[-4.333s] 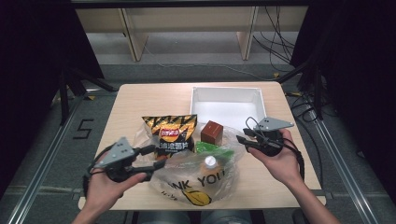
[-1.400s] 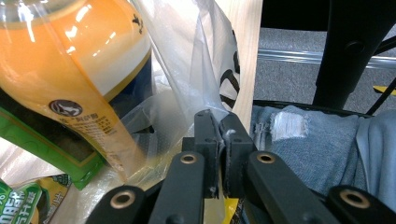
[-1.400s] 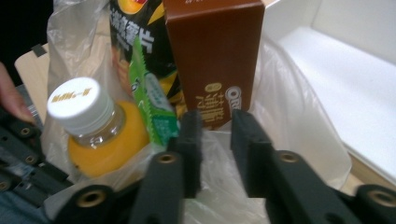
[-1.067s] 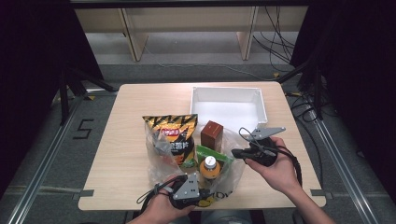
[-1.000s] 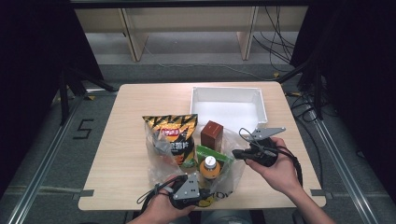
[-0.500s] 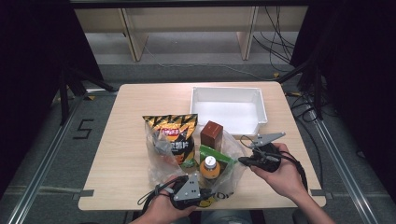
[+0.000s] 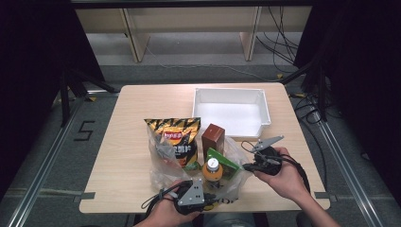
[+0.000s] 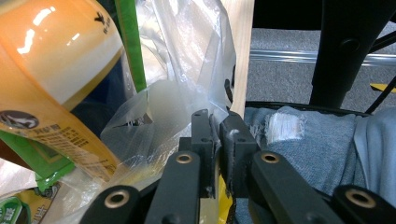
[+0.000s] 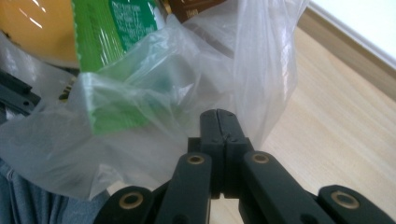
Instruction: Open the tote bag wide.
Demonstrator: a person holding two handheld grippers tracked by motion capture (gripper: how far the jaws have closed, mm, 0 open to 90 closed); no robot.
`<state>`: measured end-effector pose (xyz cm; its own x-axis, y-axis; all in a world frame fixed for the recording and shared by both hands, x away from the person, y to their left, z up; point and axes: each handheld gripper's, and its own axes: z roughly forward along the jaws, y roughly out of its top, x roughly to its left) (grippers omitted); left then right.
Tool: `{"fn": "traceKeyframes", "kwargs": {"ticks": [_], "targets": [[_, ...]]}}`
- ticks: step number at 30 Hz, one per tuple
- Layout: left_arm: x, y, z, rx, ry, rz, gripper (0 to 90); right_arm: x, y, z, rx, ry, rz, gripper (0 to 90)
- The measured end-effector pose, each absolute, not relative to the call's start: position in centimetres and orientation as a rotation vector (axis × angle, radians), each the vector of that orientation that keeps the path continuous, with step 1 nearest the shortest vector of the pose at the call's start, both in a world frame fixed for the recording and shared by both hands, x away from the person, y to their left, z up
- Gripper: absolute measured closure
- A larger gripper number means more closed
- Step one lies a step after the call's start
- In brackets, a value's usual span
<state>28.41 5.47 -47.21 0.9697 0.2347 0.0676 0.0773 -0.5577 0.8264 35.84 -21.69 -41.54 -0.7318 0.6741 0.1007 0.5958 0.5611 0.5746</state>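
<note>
Clear plastic bag [image 7: 227,156] lies crumpled at the desk's near edge, mouth spread; an orange bottle [image 7: 213,169] and green packet [image 7: 222,161] are seen inside.

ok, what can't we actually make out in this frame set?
- High view: left gripper jaw tips, hidden under its grey plate and the plastic bag.
- High view: right gripper jaws are too small to tell whether film sits between them.
- Left gripper view: orange bottle cap and label are cut off by the top and left edges.
- Right gripper view: green box print is blurred behind the bag film; its lower part is veiled.
</note>
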Motion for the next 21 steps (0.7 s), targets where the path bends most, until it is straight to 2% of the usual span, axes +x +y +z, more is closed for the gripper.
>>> {"fn": "traceKeyframes", "kwargs": {"ticks": [3,6,9,15,21], "targets": [[28.3,5.5,-47.0,2.148,0.208,0.221,83.8,35.7,-21.6,-41.1,1.057,2.609,0.984,88.4],[28.3,5.4,-47.0,2.141,0.202,0.216,83.7,35.3,-21.9,-39.9,1.002,2.561,1.083,76.6],[28.2,5.3,-47.0,2.143,0.191,0.219,83.5,34.8,-22.1,-38.8,1.020,2.515,1.139,68.7],[28.1,5.1,-46.8,2.137,0.176,0.231,83.2,34.3,-21.6,-37.3,1.031,2.422,1.266,62.6],[27.9,4.8,-47.0,2.147,0.153,0.228,83.0,35.7,-20.4,-37.9,1.022,2.504,1.173,61.3]]}}
